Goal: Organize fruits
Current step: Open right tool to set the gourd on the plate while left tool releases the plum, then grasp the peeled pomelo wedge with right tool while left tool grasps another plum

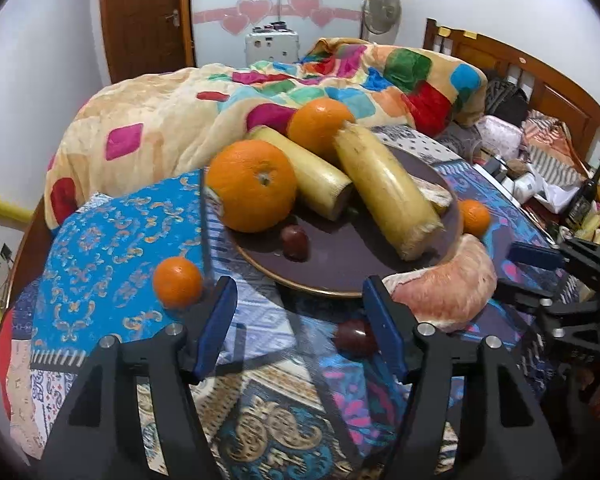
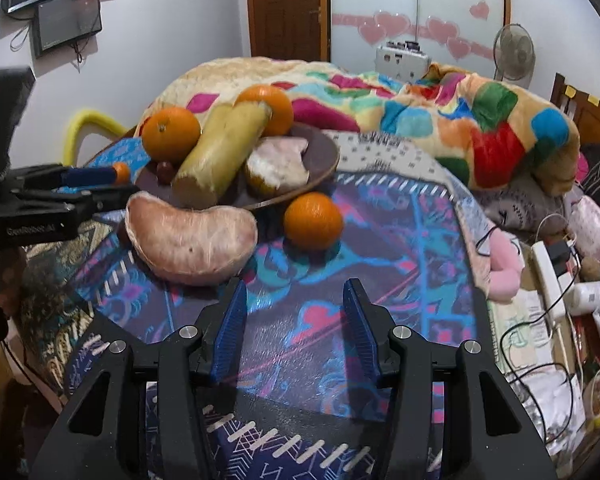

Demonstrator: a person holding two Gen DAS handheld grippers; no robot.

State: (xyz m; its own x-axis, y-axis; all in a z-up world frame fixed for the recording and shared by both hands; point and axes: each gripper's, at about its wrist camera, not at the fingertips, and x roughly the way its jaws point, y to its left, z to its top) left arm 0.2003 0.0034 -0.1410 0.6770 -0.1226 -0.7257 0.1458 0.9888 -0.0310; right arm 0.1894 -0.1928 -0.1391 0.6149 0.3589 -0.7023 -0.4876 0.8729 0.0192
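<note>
Both tools were seen spread and empty: the left tool (image 1: 296, 320) near the plate (image 1: 340, 256), the right tool (image 2: 294, 320) lower. A pomelo segment (image 2: 192, 240), a small orange (image 2: 313, 220) and a dark red fruit (image 1: 354, 338) lay beside the plate on the surface (image 2: 380, 240). Gathering was judged unfinished; the segment needed a wide, gentle grasp next.

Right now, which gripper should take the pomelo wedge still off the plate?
Either could, but the right gripper looks better placed: open, empty, with the pomelo wedge just ahead and clear cloth between. The left gripper has the wedge against its right finger, with a small dark red fruit in the way.
</note>
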